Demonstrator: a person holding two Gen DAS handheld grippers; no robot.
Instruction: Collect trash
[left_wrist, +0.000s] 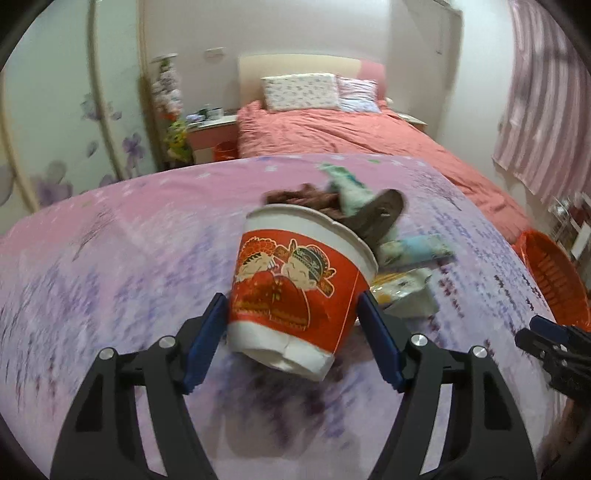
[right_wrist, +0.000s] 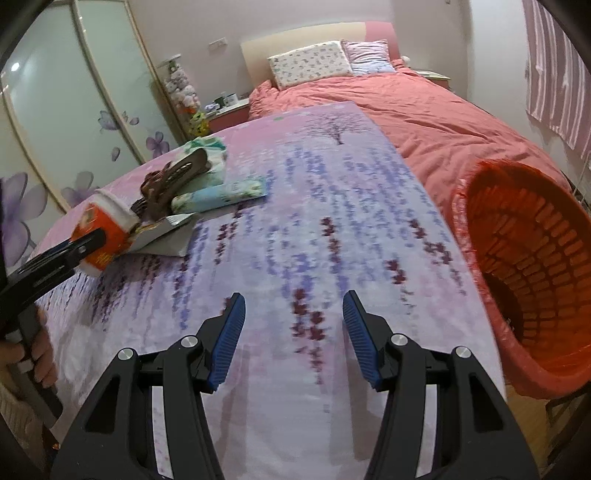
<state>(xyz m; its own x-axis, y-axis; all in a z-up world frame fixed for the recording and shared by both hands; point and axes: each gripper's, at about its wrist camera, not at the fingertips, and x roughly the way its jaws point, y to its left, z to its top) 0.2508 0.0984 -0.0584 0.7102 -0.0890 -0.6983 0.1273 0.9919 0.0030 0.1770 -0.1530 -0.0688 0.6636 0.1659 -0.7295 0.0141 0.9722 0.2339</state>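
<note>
A home bedroom: pink-quilted bed, pillows, floral wardrobe doors.

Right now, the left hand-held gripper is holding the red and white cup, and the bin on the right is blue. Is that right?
Almost. The bin is orange-red, not blue; the right wrist view shows it clearly beside the purple cloth. The rest holds: the left hand-held gripper does hold the red and white cup, as the left wrist view shows.

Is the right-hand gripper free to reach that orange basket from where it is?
Probably yes. The right gripper is open and holds nothing, and the orange basket sits just off the table's right edge with only bare tablecloth between them. The left gripper and its paper cup are well clear.
</note>
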